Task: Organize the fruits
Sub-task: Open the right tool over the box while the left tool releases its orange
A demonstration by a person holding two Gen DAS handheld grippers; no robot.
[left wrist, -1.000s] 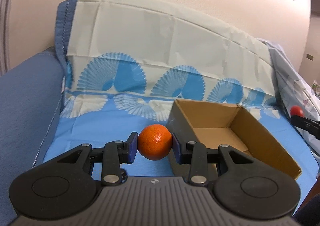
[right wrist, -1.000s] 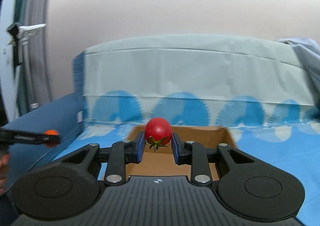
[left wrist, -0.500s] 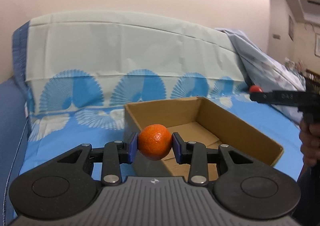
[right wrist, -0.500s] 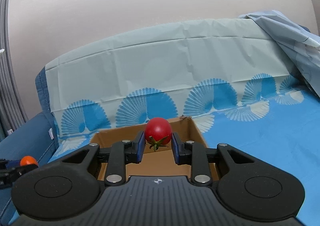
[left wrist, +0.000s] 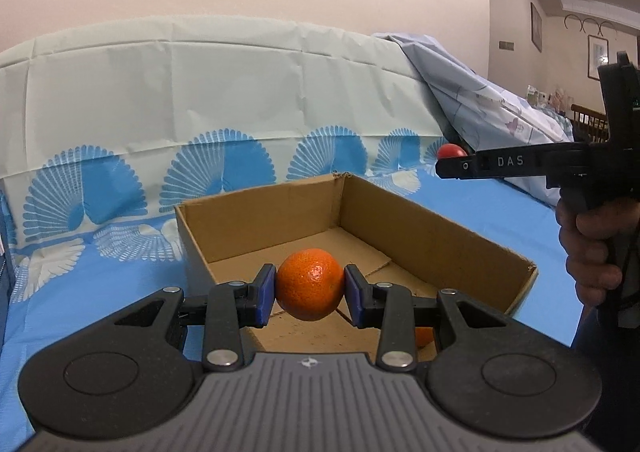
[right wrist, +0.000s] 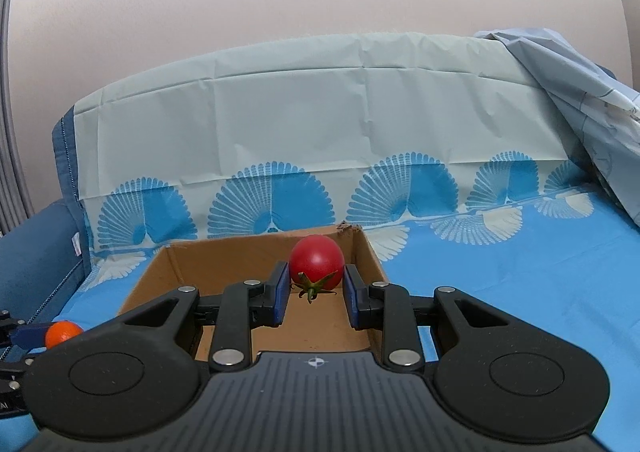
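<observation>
Left gripper [left wrist: 310, 290] clamps a dimpled orange [left wrist: 310, 284]; right gripper [right wrist: 316, 288] pinches a smooth, glossy tomato [right wrist: 317, 260] above the cardboard box [right wrist: 256, 252].

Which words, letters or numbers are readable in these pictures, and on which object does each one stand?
"DAS": white letters on the side of the right gripper, seen from the left wrist view.
Framed pictures on the far wall: too small to read.
Cardboard box: no print visible.
</observation>
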